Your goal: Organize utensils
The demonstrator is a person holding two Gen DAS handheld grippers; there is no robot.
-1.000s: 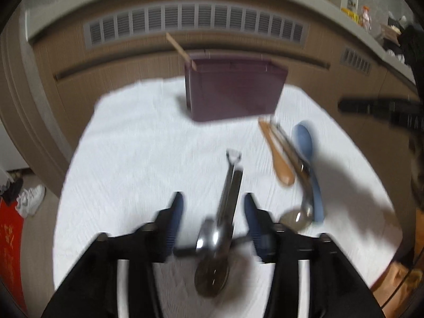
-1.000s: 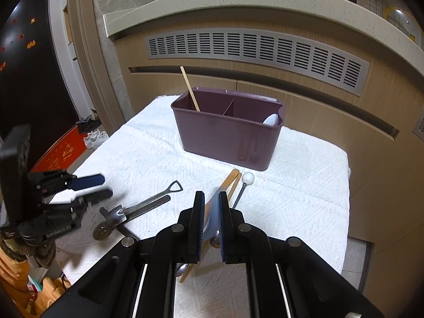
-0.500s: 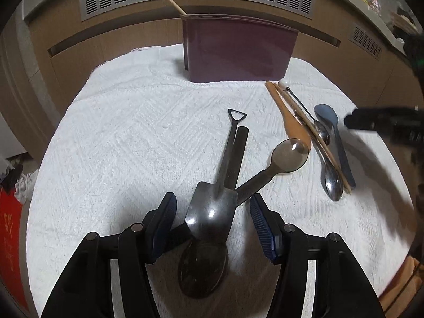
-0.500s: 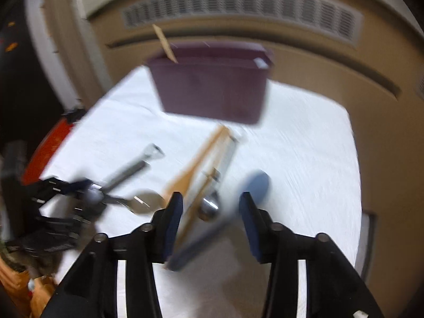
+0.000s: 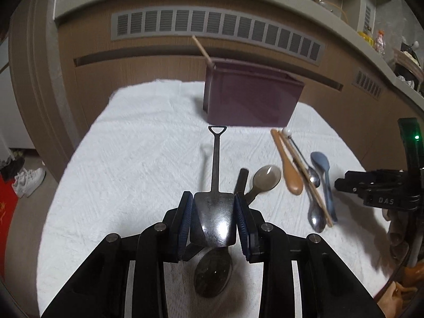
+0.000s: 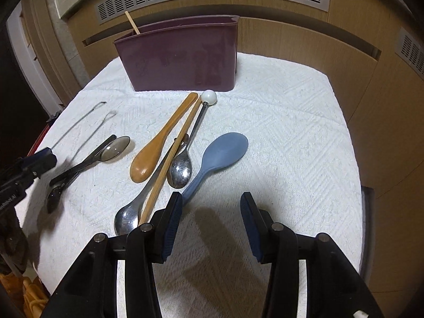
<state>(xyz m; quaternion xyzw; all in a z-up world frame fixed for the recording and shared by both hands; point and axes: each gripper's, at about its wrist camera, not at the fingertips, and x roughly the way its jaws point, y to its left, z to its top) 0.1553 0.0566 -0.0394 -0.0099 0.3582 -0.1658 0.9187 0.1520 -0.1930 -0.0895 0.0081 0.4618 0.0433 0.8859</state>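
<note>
My left gripper (image 5: 213, 204) is closing on the bowl of a metal shovel-shaped spoon (image 5: 216, 175); both pads press on it. The spoon hangs a little above the white cloth (image 5: 132, 159), handle pointing at the purple caddy (image 5: 251, 100). My right gripper (image 6: 209, 206) stands open low over the cloth with nothing between its fingers. The blue spoon (image 6: 222, 153) lies just ahead, its handle end beside the left finger (image 6: 173, 212). A wooden stick (image 6: 132, 25) leans in the caddy (image 6: 182, 58).
A wooden spoon (image 6: 159, 145), a chopstick (image 6: 169, 159), a white-knobbed metal spoon (image 6: 182, 169) and another metal spoon (image 6: 127, 220) lie bunched left of the blue one. A grey spoon (image 5: 266, 177) and a dark spoon (image 5: 213, 275) lie by my left gripper. A wooden cabinet front stands behind the table.
The left jaws have closed onto the shovel spoon's bowl and raised it off the spoons under it. The right gripper has opened from shut and sunk toward the cloth near the blue spoon.
</note>
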